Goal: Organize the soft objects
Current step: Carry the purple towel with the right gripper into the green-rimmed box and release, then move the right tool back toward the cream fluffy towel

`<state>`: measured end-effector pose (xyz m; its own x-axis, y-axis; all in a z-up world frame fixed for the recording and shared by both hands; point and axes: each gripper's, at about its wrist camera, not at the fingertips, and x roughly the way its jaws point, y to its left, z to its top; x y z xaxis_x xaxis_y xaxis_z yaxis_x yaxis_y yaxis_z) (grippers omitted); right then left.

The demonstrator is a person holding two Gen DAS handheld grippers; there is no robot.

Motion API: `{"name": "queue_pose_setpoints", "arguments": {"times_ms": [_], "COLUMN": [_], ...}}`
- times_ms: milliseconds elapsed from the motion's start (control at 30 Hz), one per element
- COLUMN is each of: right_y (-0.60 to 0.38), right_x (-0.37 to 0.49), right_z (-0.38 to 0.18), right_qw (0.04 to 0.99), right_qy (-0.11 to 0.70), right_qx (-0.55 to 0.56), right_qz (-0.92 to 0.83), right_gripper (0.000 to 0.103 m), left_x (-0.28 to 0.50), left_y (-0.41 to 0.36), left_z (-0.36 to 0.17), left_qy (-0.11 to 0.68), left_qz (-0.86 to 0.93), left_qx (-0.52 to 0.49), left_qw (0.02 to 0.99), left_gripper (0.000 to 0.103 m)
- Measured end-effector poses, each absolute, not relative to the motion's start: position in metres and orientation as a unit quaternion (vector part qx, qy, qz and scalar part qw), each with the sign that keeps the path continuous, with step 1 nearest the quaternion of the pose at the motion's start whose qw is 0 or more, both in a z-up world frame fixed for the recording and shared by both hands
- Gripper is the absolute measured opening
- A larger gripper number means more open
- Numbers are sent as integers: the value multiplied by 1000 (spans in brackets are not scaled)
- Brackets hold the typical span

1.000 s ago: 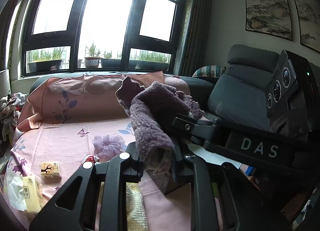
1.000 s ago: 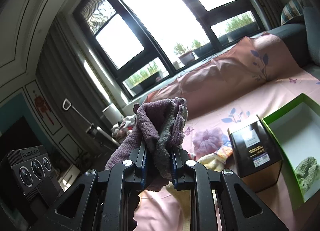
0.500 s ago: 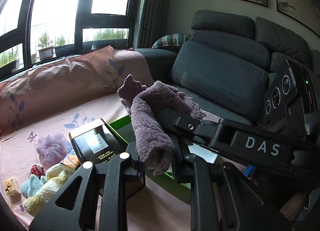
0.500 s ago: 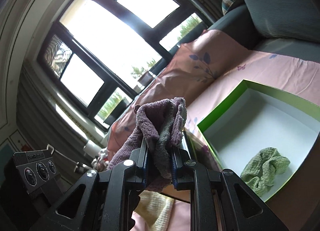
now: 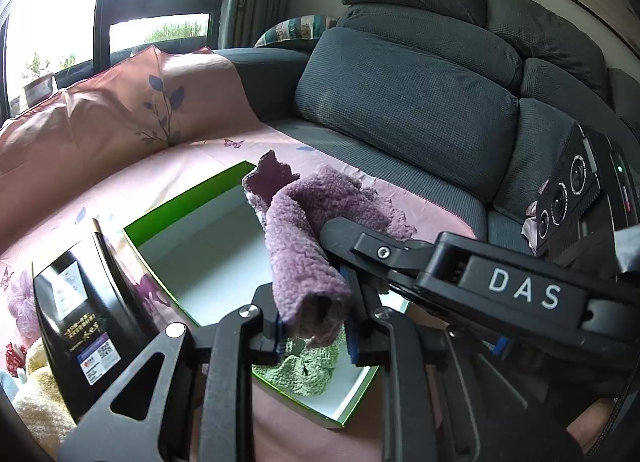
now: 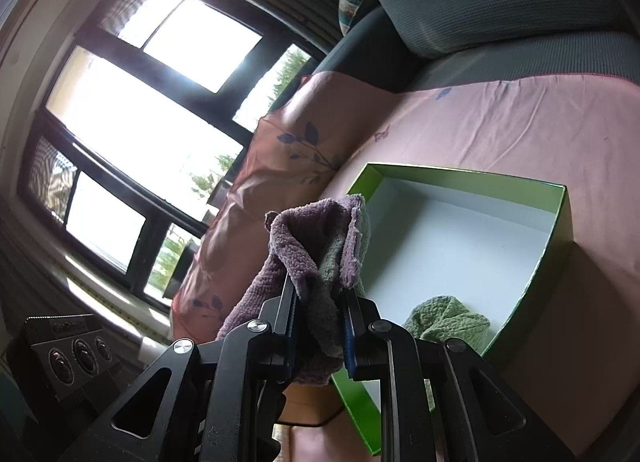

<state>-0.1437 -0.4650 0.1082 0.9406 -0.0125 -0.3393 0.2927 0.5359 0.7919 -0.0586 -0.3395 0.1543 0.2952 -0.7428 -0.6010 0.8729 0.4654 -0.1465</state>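
A purple fuzzy towel point(image 5: 304, 262) hangs stretched between both grippers above the green-rimmed box point(image 5: 180, 201). My left gripper point(image 5: 316, 326) has the rolled end between its pads; its jaws are opening a little while the pads still touch the cloth. The right gripper point(image 5: 352, 242) reaches in from the right and grips the other end. In the right wrist view, that gripper point(image 6: 320, 314) is shut on the bunched towel point(image 6: 316, 238), over the box point(image 6: 460, 175). A green knitted cloth point(image 6: 448, 322) lies on the box's white floor, near its front corner point(image 5: 308, 374).
A black carton point(image 5: 80, 310) stands left of the box, with a yellow fluffy cloth point(image 5: 36, 394) beside it. The pink flowered sheet point(image 6: 500, 121) covers the seat. Grey sofa cushions point(image 5: 400, 101) rise behind and to the right. Windows are at the left.
Both grippers swung with the purple towel from facing the window and the clutter on the sheet over to the green box, and sank toward it. The towel stays held at both ends.
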Motion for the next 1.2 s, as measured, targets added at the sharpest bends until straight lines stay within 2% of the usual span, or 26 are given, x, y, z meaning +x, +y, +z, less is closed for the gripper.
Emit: {"name": "queue_pose_setpoints", "arguments": {"times_ms": [167,233,400,467,533,567,600,633,700,867,1000,1133,1167,1200], "right_y": [-474,-476,-480,-480,-480,-480,-480,-479,-476,-466,-456,-443,-440,-436], "right_x": [-147,-150,-155,-157,-158,-159,-161,-163,-165,-164,-162,-155,-153,-151], "right_z": [101,97,92,94,95,95,96,98,102,113,121,130,132,134], "right_qw": [856,851,841,841,840,840,841,842,845,857,868,881,883,886], "right_qy": [151,148,146,143,141,137,130,122,117,118,115,121,124,126], "right_qx": [481,488,501,502,507,509,511,511,509,485,469,442,436,430], "right_qz": [-117,-125,-142,-143,-134,-129,-124,-120,-118,-124,-117,-119,-120,-121], "right_gripper": [20,20,20,20,33,44,51,53,63,71,84,88,89,90], "left_x": [-57,-59,-58,-58,-60,-61,-62,-62,-64,-67,-67,-70,-70,-69], "left_y": [-355,-358,-360,-357,-352,-349,-346,-343,-335,-313,-289,-254,-244,-234], "left_z": [146,143,138,140,145,147,150,153,159,173,184,194,196,198], "left_qy": [325,323,327,323,311,308,305,302,294,275,269,249,247,246], "left_qz": [-510,-505,-497,-495,-498,-499,-502,-507,-509,-506,-498,-477,-469,-461], "left_qx": [114,126,136,131,128,125,122,118,112,98,80,70,67,62], "left_qw": [788,790,792,796,800,800,800,799,801,812,820,840,846,850], "left_gripper": [23,28,48,52,55,60,66,69,81,84,84,84,86,93]}}
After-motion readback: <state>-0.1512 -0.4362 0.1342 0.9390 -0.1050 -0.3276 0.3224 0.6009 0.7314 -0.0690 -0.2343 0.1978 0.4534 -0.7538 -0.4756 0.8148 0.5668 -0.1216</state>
